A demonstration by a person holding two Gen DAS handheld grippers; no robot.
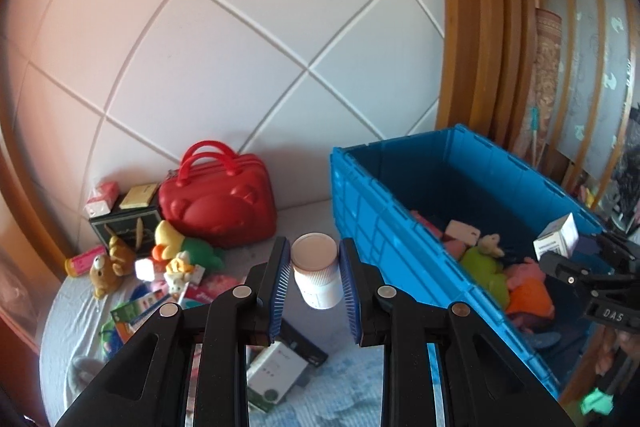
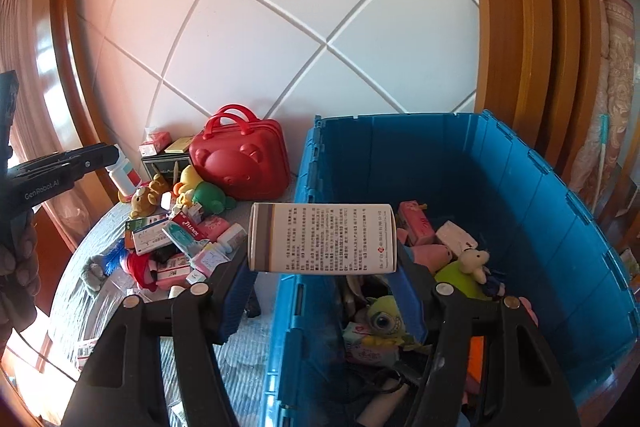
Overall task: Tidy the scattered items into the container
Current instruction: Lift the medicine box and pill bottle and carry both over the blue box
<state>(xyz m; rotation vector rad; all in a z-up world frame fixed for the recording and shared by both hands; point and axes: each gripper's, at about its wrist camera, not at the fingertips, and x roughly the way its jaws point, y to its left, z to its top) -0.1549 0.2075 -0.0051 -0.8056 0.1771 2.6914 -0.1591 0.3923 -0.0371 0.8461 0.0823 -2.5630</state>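
Observation:
My left gripper (image 1: 315, 279) is shut on a white pill bottle (image 1: 317, 277) and holds it in the air above the bed, left of the blue crate (image 1: 360, 211). My right gripper (image 2: 322, 259) is shut on a white medicine box (image 2: 322, 237) with printed text, held over the crate's left wall (image 2: 304, 187). The crate holds plush toys (image 2: 384, 319) and small boxes (image 2: 416, 223). In the left wrist view the right gripper (image 1: 584, 259) shows over the crate with the medicine box (image 1: 558, 237). In the right wrist view the left gripper (image 2: 108, 157) shows at far left with the bottle (image 2: 124, 173).
A red bear-shaped case (image 1: 218, 205) stands against the white padded wall. Scattered plush toys (image 1: 176, 247), medicine boxes (image 2: 160, 235) and packets lie on the bed to the crate's left. A white box (image 1: 272, 375) lies below my left gripper. Wooden frames stand on the right.

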